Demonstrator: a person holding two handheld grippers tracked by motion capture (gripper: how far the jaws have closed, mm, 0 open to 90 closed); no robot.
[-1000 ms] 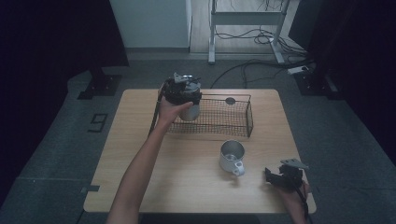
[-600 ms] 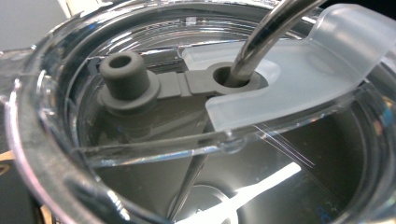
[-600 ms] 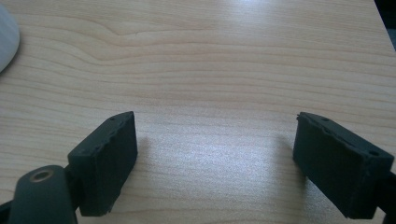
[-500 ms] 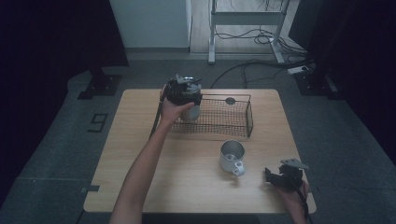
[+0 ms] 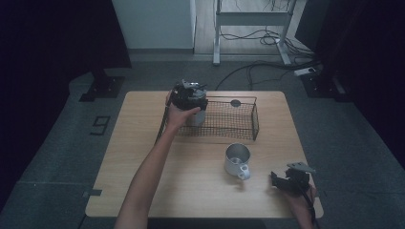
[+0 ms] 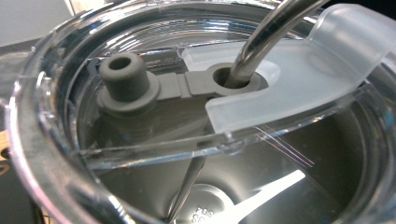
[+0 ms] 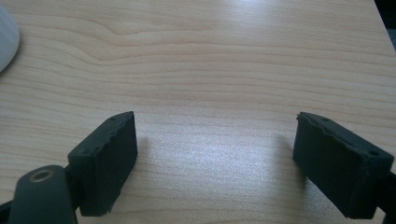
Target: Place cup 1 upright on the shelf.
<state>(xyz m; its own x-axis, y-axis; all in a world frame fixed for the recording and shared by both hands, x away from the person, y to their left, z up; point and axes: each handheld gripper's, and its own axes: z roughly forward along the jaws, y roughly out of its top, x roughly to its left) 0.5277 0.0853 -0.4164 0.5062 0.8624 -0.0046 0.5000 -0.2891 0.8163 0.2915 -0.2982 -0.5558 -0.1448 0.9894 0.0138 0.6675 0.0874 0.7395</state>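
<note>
my left gripper (image 5: pixel 189 97) pinches the lidded tumbler (image 6: pixel 196 140) over the wire basket (image 5: pixel 239 125); mug (image 5: pixel 237 160) waits, right gripper (image 7: pixel 215 163) spread idle.

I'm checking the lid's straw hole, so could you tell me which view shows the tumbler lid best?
The left gripper view: the clear lid is close up, metal straw through its grey plug. In the high view the left gripper covers it above the tumbler body. The right gripper view faces the table.
</note>
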